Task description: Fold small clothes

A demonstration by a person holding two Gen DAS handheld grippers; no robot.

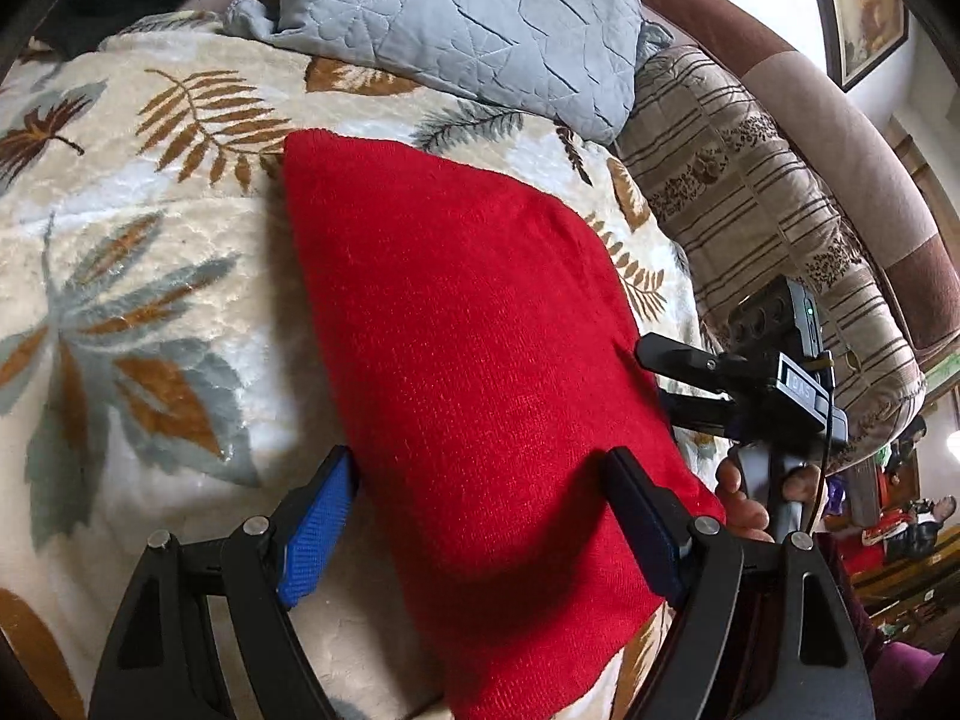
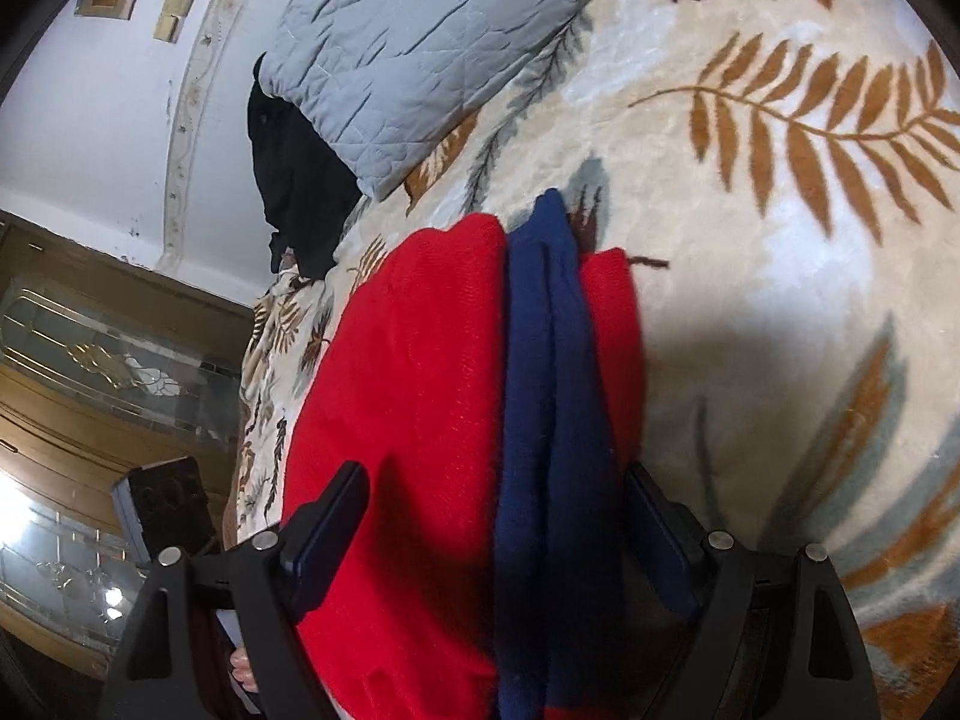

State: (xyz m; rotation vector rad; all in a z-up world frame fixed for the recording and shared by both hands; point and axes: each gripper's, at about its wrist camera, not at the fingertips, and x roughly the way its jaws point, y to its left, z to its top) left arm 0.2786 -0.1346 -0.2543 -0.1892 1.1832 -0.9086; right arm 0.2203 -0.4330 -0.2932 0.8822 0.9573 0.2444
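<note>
A red knitted garment (image 1: 480, 330) lies folded on a leaf-patterned blanket (image 1: 150, 300). In the right wrist view the same red garment (image 2: 408, 390) shows a navy blue part (image 2: 552, 390) running along its length. My left gripper (image 1: 480, 516) stands open over the garment's near end, its blue pad (image 1: 318, 528) at the cloth's left edge. My right gripper (image 2: 498, 528) is open too, with the red and navy cloth lying between its fingers. The right gripper (image 1: 690, 369) also shows at the garment's right edge in the left wrist view, held by a hand (image 1: 744, 498).
A grey quilted pillow (image 1: 468, 24) lies beyond the garment. A striped cushion (image 1: 750, 210) leans on a brown padded backrest (image 1: 840, 120) to the right. A black cloth (image 2: 294, 192) hangs by the pillow. Wooden glazed doors (image 2: 108, 372) stand past the bed's edge.
</note>
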